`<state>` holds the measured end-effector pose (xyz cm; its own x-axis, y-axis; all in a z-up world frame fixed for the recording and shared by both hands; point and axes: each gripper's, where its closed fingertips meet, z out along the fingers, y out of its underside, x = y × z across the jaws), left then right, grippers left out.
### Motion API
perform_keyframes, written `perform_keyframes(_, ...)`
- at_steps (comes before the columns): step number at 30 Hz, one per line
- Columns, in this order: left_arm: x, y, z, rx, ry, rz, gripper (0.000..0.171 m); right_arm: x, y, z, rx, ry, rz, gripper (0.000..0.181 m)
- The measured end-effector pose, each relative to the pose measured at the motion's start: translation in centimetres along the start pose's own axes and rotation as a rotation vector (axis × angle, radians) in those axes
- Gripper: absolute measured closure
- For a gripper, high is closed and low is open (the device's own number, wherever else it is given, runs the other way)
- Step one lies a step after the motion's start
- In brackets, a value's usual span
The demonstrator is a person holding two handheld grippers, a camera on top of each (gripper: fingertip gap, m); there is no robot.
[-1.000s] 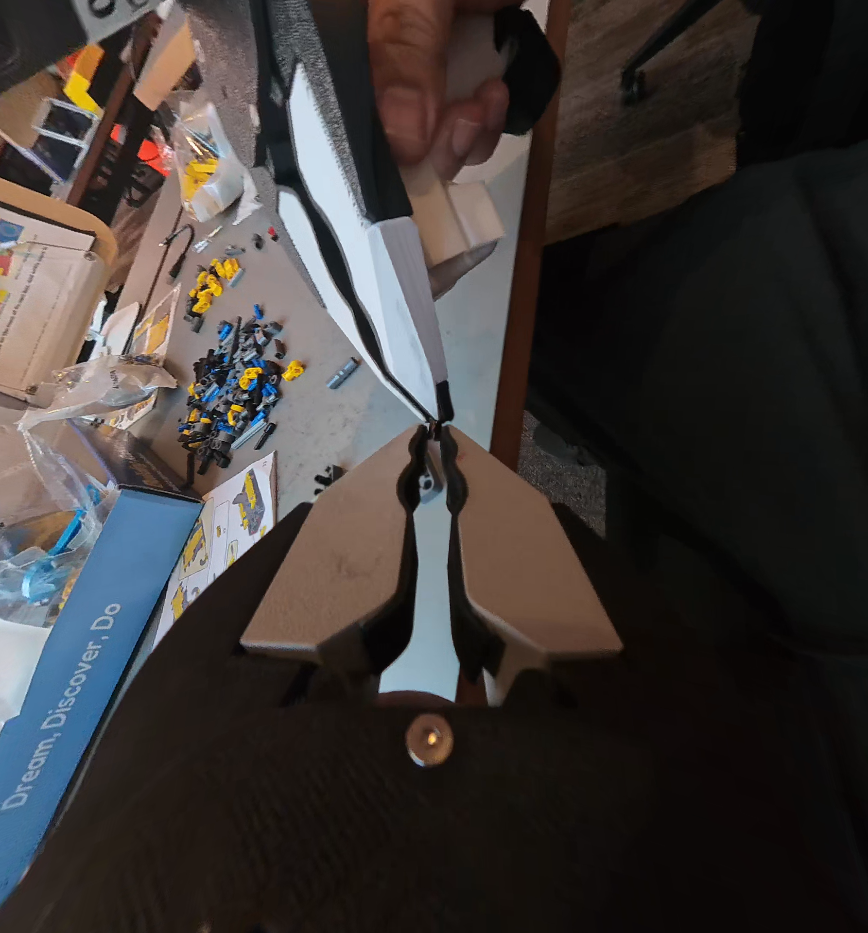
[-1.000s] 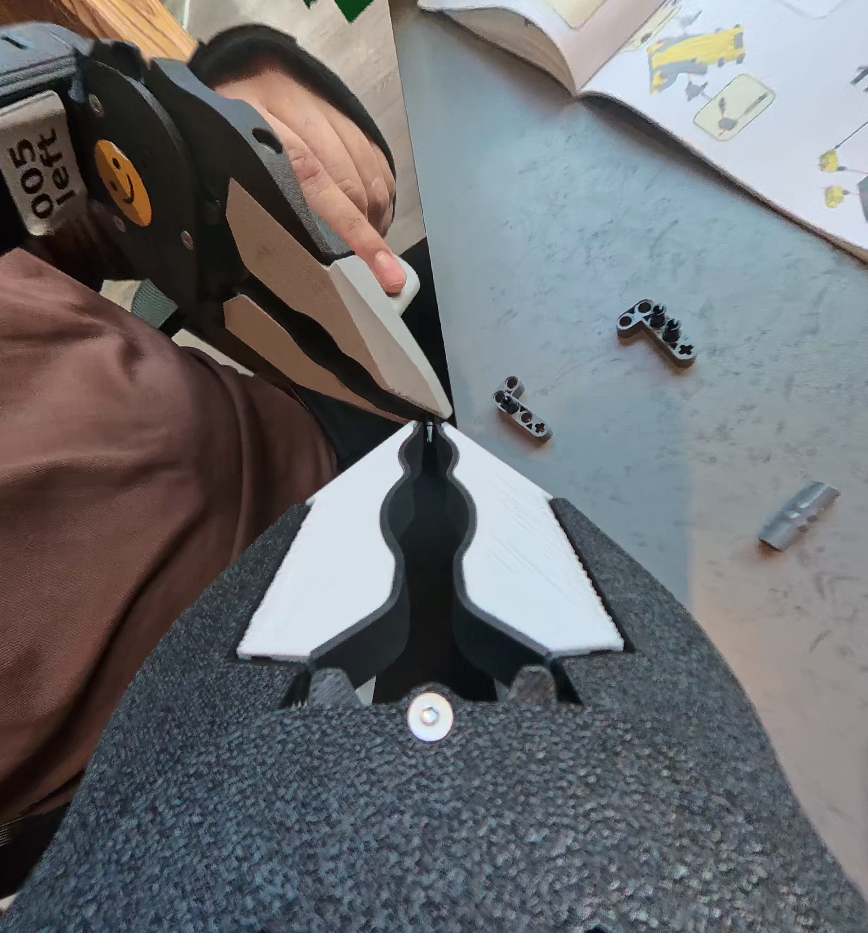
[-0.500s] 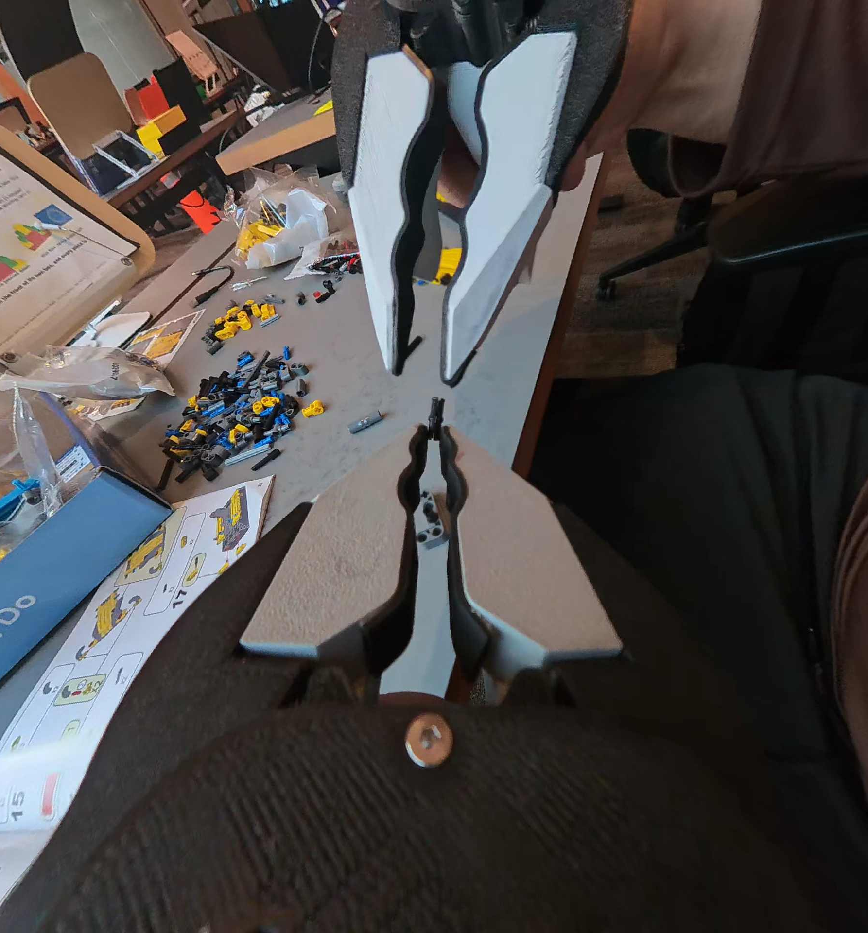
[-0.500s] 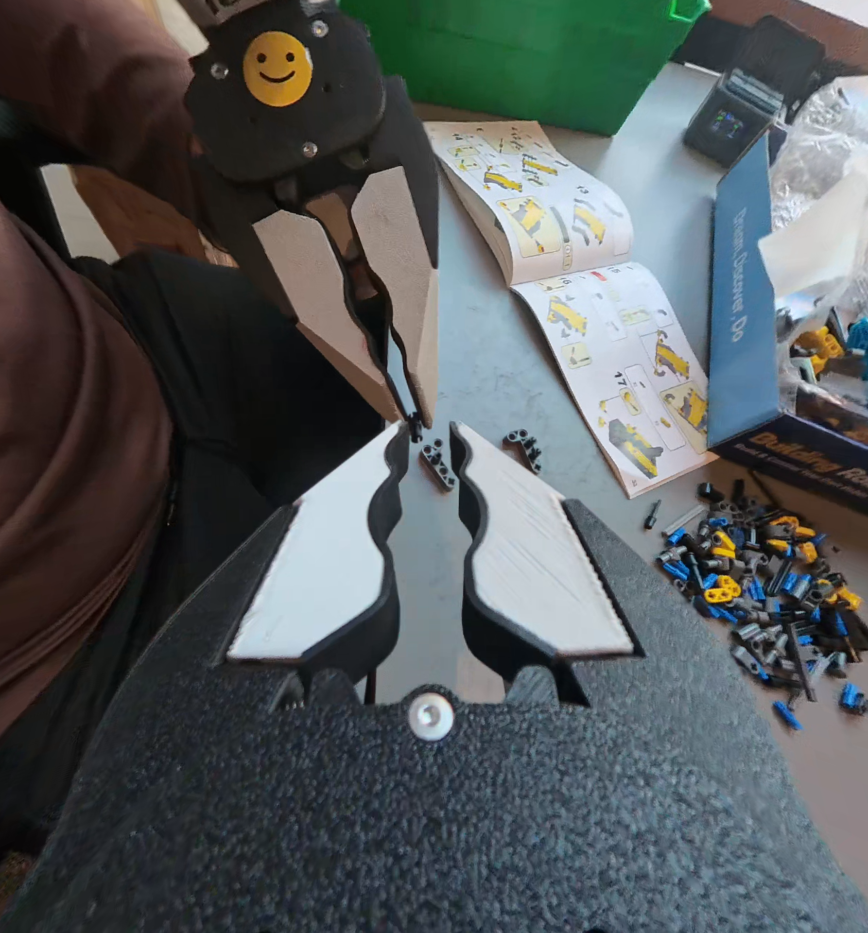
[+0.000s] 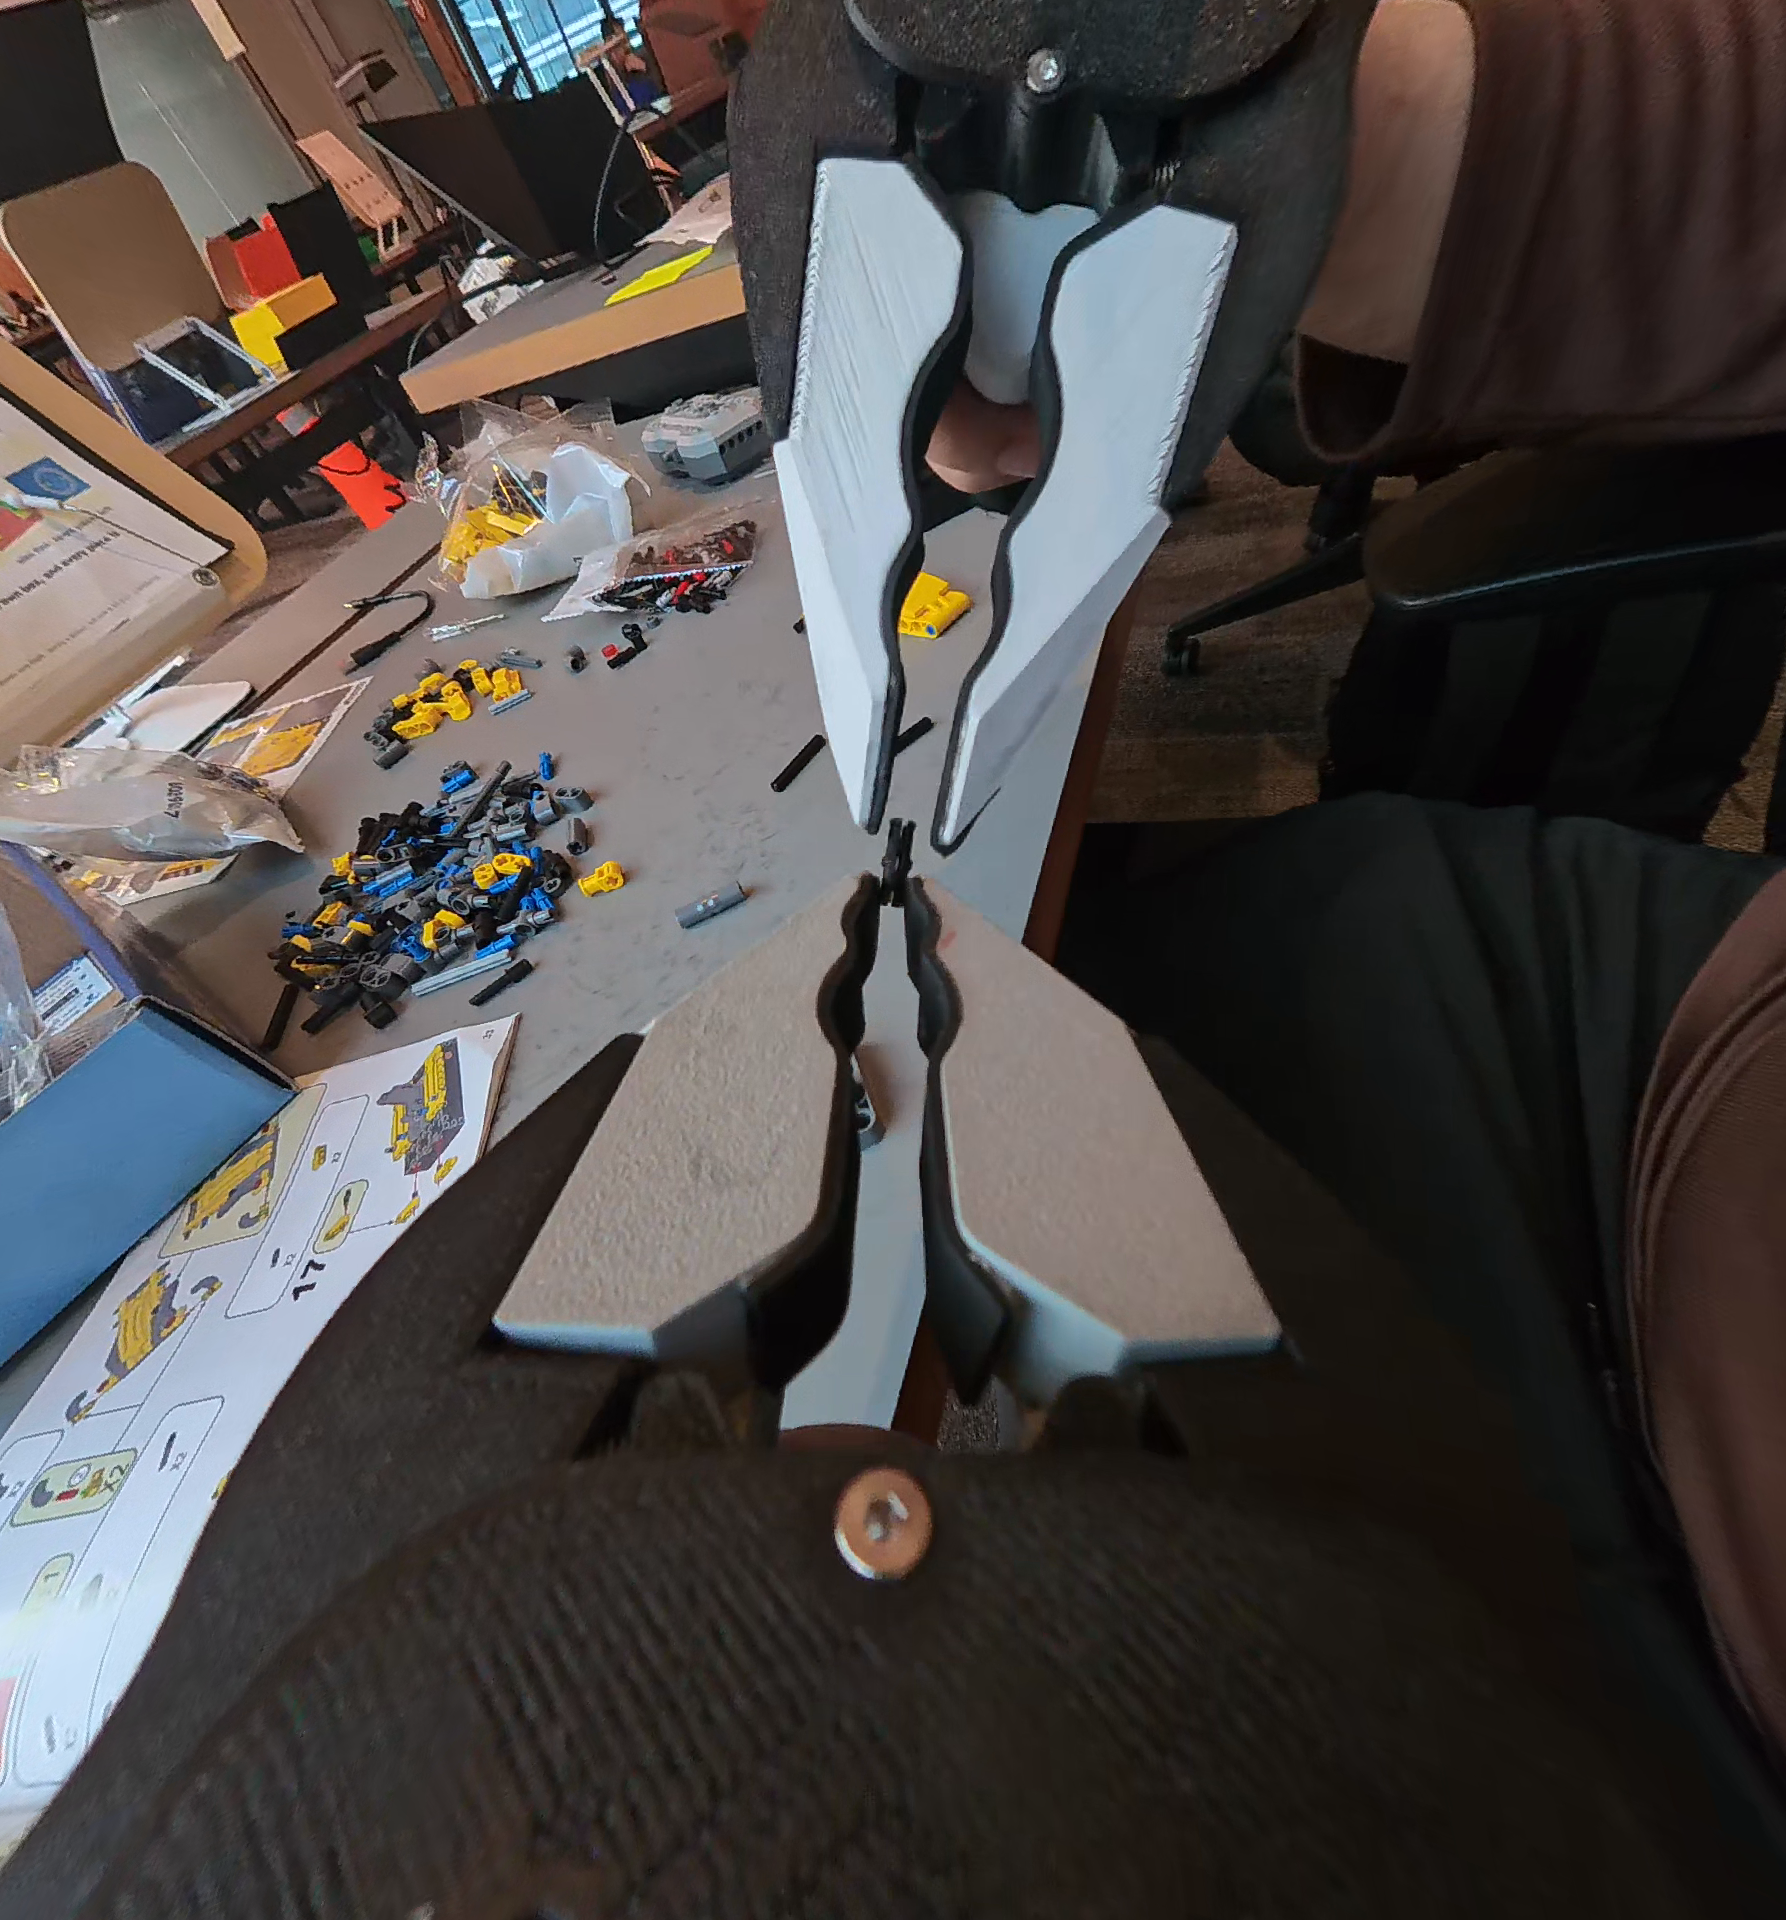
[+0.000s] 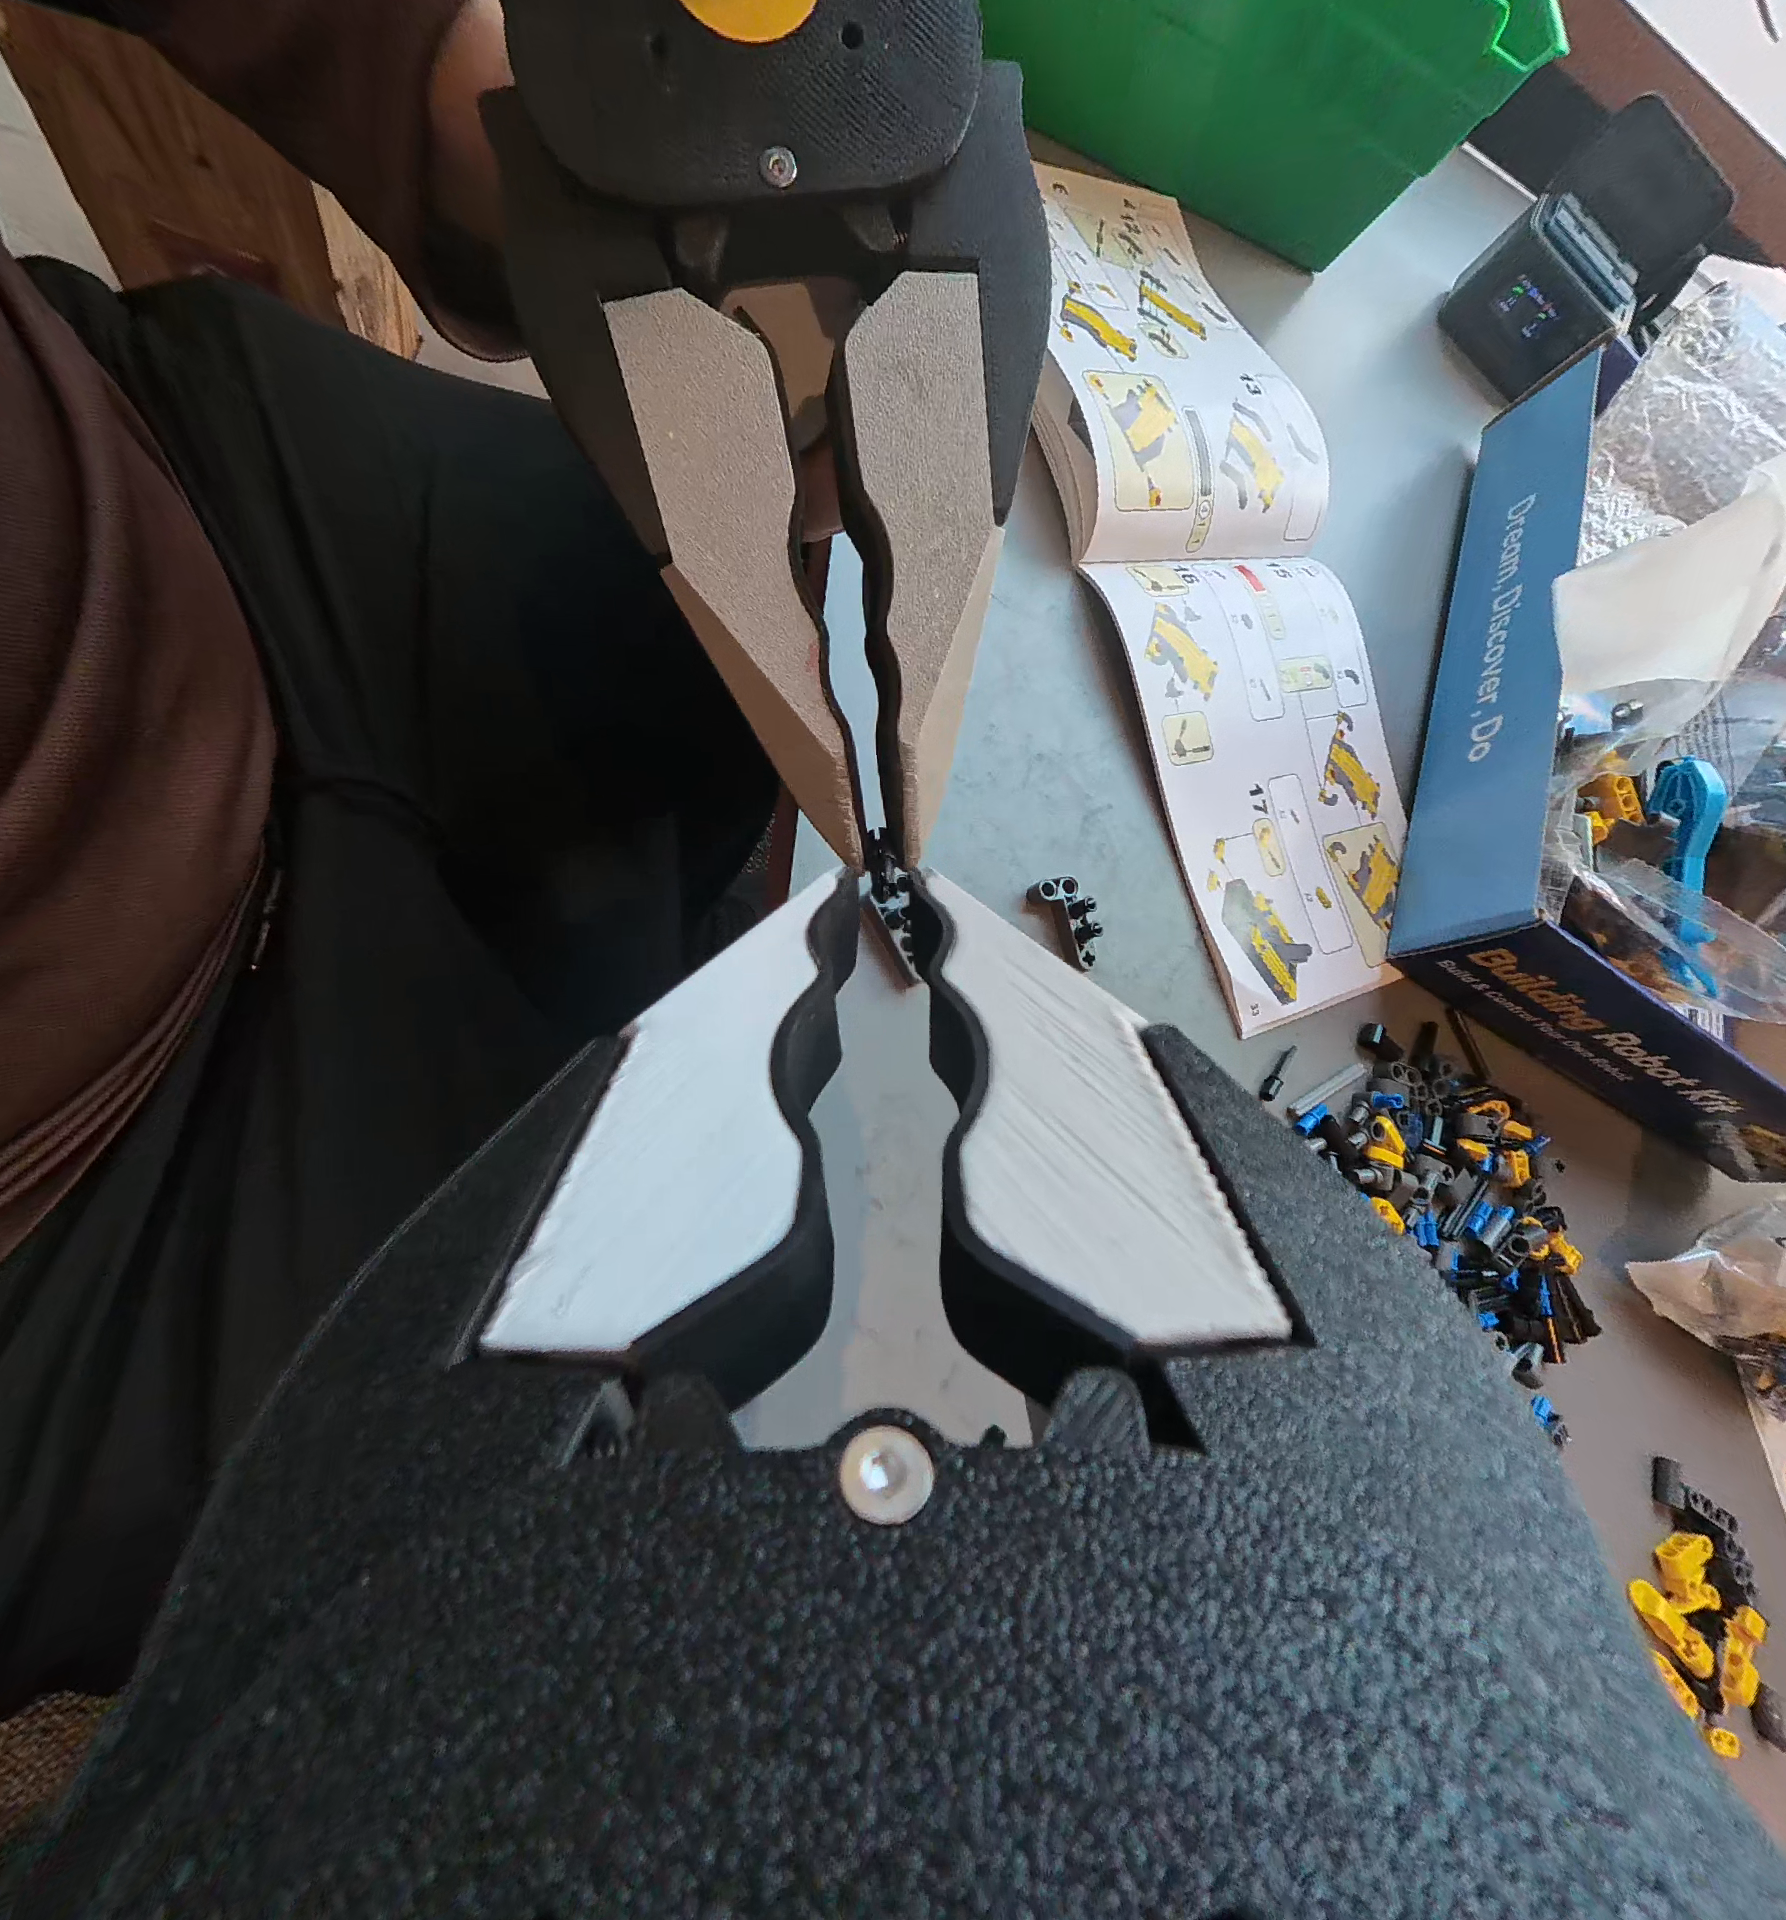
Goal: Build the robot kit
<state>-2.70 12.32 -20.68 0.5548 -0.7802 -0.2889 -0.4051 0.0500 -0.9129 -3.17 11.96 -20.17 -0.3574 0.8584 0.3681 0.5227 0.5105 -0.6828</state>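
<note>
— What's the left gripper [image 5: 894,891] got?

— A small black pin [image 5: 898,847]. Its grey fingers are pinched nearly together at the tips, and the pin stands up out of them, over the near edge of the grey table [image 5: 681,748].

— And the right one?

— The right gripper [image 5: 908,823], the one with white fingers, points down at it from the other side. Its tips stand a little apart, one on each side of the pin's top end. Whether they touch it I cannot tell from here. It holds nothing.

— What lies under them?

— In the right wrist view a short black beam with holes [image 6: 899,920] lies on the table below the tips, and a second bent black piece [image 6: 1071,909] lies just beside it toward the instruction booklet [image 6: 1253,727].

— The rest of the table?

— A heap of loose black, blue and yellow parts [image 5: 442,894] sits well to the left of the grippers, with a single grey sleeve [image 5: 710,906] between the heap and the pin. A blue box [image 5: 68,1174] lies beside the open booklet, with clear plastic bags [image 5: 546,509] of parts farther back. A green bin [image 6: 1273,104] stands at the far end.
</note>
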Motion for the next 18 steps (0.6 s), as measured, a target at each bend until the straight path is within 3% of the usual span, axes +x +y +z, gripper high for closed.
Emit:
perform_keyframes(8, 0.0, -0.1, 0.0, 0.012, 0.004, -0.018, 0.170, 0.1, -0.1, 0.0, 0.013, 0.014, -0.011, 0.177)
perform_keyframes(15, -0.8, 0.8, 0.0, -0.024, -0.011, -0.063, 0.170, 0.9, 1.2, 0.6, -0.031, -0.002, 0.116, 0.178)
perform_keyframes(18, -1.0, 3.1, 0.2, -0.145, 0.029, -0.164, 0.149, 1.2, 2.9, 1.1, -0.107, -0.017, 0.207, 0.178)
